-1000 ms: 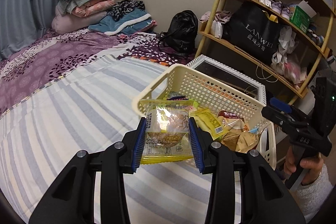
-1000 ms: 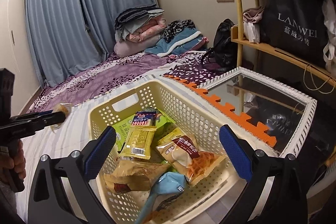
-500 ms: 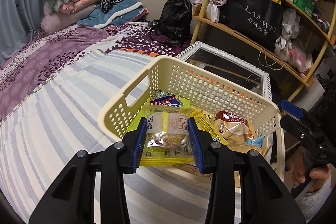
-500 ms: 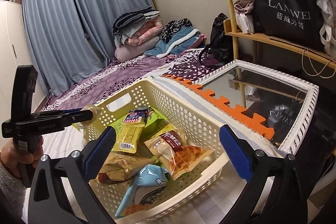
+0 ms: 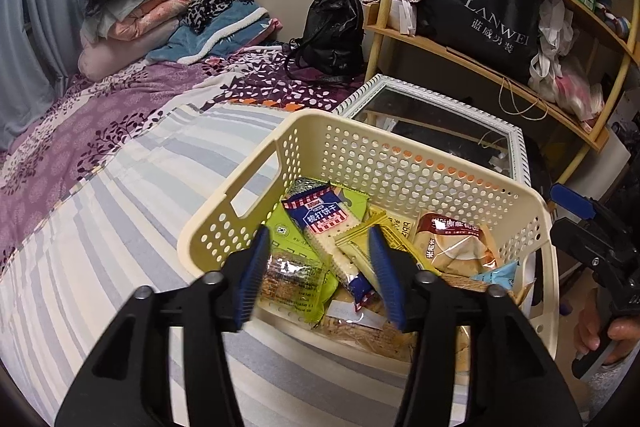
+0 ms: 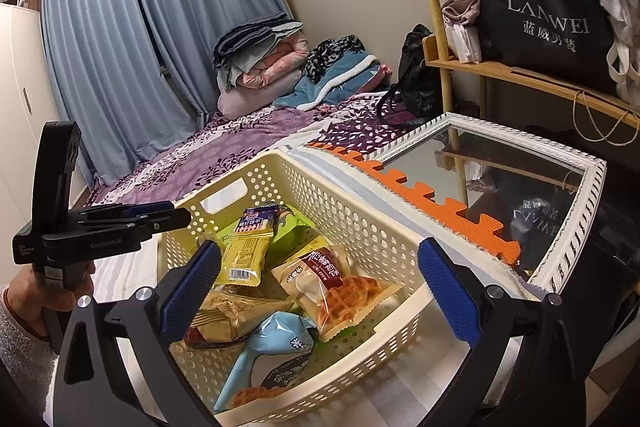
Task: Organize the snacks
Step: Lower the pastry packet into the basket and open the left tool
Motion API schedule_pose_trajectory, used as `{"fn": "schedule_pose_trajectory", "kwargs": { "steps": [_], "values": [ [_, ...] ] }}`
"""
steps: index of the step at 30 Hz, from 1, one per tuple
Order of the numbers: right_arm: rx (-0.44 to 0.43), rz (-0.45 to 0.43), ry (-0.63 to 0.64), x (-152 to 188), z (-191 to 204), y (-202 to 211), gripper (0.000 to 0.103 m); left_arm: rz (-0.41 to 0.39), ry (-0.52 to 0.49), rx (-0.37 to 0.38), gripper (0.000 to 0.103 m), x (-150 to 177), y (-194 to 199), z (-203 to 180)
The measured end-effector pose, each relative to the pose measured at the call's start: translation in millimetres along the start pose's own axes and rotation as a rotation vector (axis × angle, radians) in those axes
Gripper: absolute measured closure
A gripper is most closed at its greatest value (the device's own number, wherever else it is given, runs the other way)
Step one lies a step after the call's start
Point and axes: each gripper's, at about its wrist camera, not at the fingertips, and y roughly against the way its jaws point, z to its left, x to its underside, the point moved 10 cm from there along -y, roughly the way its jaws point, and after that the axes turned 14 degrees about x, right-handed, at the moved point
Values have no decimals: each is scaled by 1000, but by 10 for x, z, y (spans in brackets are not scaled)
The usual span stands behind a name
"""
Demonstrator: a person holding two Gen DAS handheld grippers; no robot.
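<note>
— Fingers (image 5: pixel 252 279) of the left gripper (image 5: pixel 318 277)?
— Spread apart over the near rim of the cream basket (image 5: pixel 404 163), gripping nothing; a clear-and-yellow snack pack (image 5: pixel 292 281) lies inside just beyond them.
— And the right gripper (image 6: pixel 320 291)?
— Wide apart, empty, above the waffle packet (image 6: pixel 340 287). Basket sits on the striped bed (image 5: pixel 100 227), mirror (image 6: pixel 500 179) beyond

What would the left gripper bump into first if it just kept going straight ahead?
Probably the snacks in the basket: between the fingers of the open left gripper lie the blue cracker pack and a clear-fronted yellow-green packet. Depth is hard to judge through the fisheye.
</note>
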Motion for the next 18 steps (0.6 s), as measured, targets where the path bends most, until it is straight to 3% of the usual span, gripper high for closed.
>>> {"fn": "schedule_pose_trajectory", "kwargs": {
  "steps": [10, 13, 15, 18],
  "values": [
    [-2, -14, 36, -34, 128, 103, 5, -29, -63, -77, 28, -26, 188, -1],
    [1, -19, 48, -48, 157, 144, 5, -43, -80, -104, 14, -40, 260, -13],
    [3, -20, 59, -47, 183, 174, 5, -47, -96, -126, 14, -44, 300, -29],
    [7, -19, 79, -40, 220, 209, 5, -60, -107, -165, 4, -48, 374, -36]
  ]
}}
